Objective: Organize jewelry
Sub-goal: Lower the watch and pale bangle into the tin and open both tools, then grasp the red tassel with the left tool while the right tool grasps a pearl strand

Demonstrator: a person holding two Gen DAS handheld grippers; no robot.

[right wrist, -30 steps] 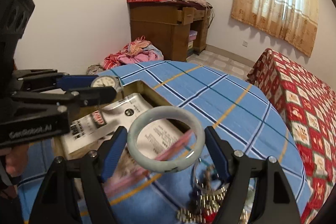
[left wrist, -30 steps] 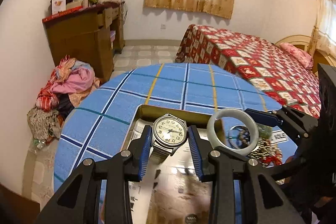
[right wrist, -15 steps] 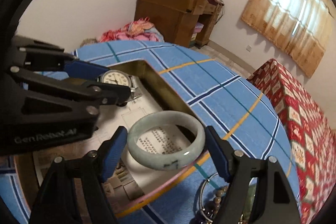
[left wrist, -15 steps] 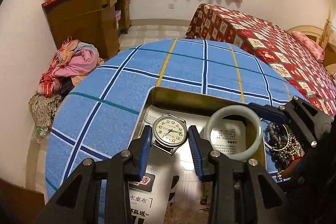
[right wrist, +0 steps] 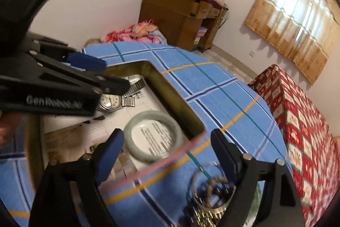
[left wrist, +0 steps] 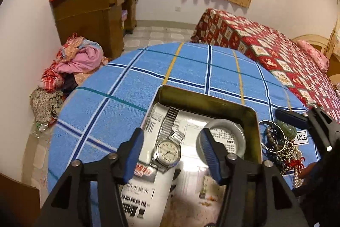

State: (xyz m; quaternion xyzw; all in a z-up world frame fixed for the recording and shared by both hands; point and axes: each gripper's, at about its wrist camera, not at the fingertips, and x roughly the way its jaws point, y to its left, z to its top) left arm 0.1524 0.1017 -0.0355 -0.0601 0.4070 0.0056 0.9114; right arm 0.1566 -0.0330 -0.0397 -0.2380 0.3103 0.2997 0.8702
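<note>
The left claw [left wrist: 173,151] points toward 12 o'clock with its blue-padded jaws spread wide and nothing between them. The right claw [right wrist: 167,152] is likewise spread, jaws apart; its view is somewhat blurred. In the left view, the right claw sits at 3 o'clock.

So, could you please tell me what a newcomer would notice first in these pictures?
Probably the watch lying face up on the printed paper in the tin box, between the open fingers of the left tool. Beside it in the box lies the pale green bangle, just ahead of the open right tool. A heap of beads and chains sits on the blue checked cloth, right of the box.
</note>
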